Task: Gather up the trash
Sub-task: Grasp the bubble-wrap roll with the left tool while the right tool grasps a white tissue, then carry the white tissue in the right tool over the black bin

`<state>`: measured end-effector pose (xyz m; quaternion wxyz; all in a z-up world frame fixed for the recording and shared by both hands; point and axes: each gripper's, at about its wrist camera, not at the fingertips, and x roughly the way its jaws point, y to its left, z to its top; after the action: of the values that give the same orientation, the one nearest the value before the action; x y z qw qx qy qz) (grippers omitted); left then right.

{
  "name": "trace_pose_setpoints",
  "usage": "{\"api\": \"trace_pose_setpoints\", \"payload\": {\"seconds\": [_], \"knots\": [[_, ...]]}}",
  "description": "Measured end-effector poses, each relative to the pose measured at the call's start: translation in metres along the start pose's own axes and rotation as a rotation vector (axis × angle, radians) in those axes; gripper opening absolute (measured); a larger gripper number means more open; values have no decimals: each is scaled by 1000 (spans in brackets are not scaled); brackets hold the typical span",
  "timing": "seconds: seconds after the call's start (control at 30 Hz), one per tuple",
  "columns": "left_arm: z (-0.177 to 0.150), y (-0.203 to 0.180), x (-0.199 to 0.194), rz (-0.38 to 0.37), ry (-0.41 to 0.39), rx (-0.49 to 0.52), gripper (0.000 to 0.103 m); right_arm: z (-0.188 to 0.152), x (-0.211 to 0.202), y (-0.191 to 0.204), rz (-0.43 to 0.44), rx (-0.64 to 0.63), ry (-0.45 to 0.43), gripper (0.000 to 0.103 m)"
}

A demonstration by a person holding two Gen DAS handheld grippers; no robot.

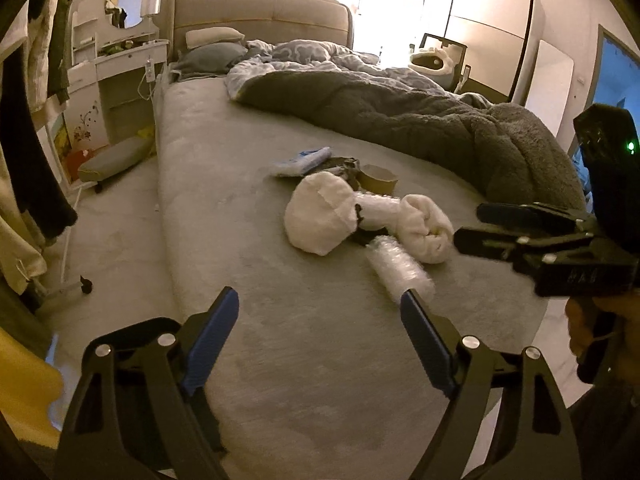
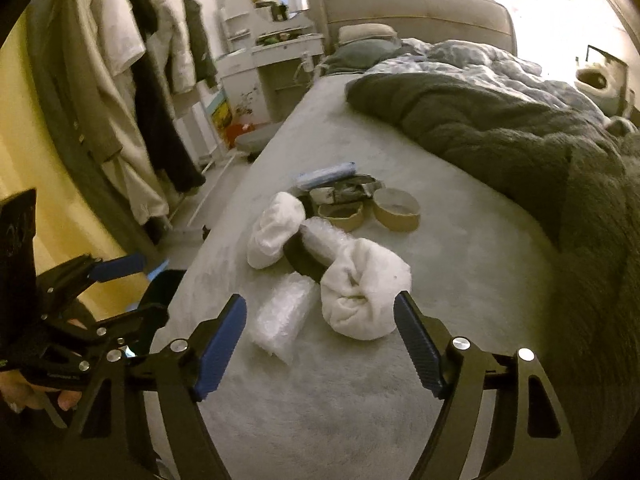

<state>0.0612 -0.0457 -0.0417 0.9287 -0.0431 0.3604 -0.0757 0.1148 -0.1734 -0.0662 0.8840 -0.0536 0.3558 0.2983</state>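
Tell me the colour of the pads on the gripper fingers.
Blue, on black arms. The right gripper's pads show it best, in the right wrist view.

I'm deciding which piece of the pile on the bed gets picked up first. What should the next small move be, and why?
Probably ease the right gripper forward and down onto the near white wad. Its jaws stand open and empty, the wad lies nearest, just ahead of its fingertips, and the bubble-wrap roll beside it is free for the left gripper.
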Motion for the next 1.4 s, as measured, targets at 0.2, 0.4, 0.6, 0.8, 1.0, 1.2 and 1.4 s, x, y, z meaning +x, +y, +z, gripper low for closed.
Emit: {"api": "trace_pose_setpoints", "payload": {"seconds": [0.2,0.4,0.6,0.8,1.0,1.2,1.4], "knots": [[2,-18,17,-16,18,24,82,4,9,-17,15,-4,18,75],[0,-33,39,-41,50,34,82,7,18,-35,46,34,38,75],[-1,-47,59,-72,87,43,78,8,31,-52,46,105,78,66],[2,-51,77,-71,116,38,64,5,43,-65,54,150,110,61],[4,-45,83,-105,154,7,44,-9,58,-83,159,316,131,52],[7,-44,73,-120,132,15,40,-2,37,-74,149,310,87,31],[9,-43,55,-126,96,40,40,9,20,-60,112,264,61,26]]}}
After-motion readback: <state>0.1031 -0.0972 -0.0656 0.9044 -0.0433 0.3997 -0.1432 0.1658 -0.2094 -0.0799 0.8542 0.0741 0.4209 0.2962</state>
